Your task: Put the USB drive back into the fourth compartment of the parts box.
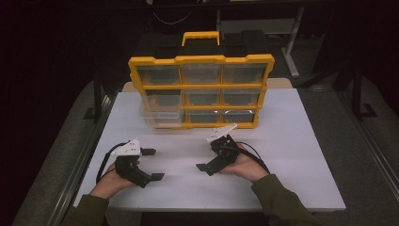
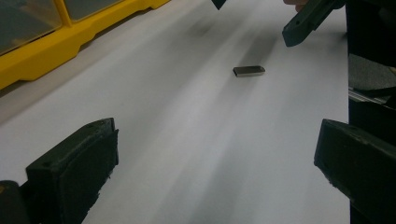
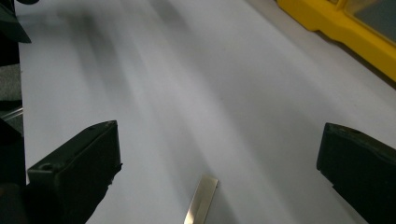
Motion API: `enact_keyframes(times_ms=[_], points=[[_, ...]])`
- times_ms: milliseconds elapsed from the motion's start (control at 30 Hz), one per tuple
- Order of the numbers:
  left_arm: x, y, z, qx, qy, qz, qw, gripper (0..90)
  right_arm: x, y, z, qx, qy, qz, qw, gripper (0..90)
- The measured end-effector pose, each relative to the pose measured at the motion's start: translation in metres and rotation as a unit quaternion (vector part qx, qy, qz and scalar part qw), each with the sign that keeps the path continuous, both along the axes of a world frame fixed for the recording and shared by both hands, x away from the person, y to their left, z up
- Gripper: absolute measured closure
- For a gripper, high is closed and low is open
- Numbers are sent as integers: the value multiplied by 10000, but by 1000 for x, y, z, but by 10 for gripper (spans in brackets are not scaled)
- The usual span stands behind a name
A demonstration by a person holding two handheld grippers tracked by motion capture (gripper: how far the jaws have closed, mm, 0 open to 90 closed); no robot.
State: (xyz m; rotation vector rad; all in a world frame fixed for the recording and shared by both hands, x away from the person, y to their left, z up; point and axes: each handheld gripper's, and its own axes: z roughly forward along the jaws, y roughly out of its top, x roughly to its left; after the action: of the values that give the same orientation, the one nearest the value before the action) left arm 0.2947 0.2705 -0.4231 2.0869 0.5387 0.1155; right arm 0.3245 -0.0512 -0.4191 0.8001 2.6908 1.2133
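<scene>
Two tongs, left (image 1: 151, 164) and right (image 1: 207, 155), gape wide and empty. Between them, near the organizer (image 1: 202, 92), a flat metal bar (image 2: 249, 71) lies on the desk (image 1: 301, 141); being so thin, it may skid sideways from closing jaws.

No text, labels, brands or nos. are showing legibly anywhere. The yellow organizer (image 1: 201, 89) w/ clear drawers is showing no readable marking, the small metal bar (image 2: 249, 71) is lying plain on the white table (image 1: 291, 141), and nothing's reading on it either.
</scene>
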Motion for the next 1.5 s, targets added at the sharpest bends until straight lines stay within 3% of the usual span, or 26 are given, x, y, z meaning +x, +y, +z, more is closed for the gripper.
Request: enact_keyframes(times_ms=[867,1333,1367,1500], points=[[-1,-1,0,7,0,-26,10000,0,-5,4,-19,-570,140,76,9982,14],[-1,-1,0,14,-2,-32,10000,0,-8,3,-23,-631,153,212,9977,175],[-2,-1,-1,15,-2,-31,10000,0,-8,3,-23,-643,156,217,9976,244],[-2,-2,-1,23,-5,-32,10000,0,-9,2,-22,-630,181,200,9976,314]])
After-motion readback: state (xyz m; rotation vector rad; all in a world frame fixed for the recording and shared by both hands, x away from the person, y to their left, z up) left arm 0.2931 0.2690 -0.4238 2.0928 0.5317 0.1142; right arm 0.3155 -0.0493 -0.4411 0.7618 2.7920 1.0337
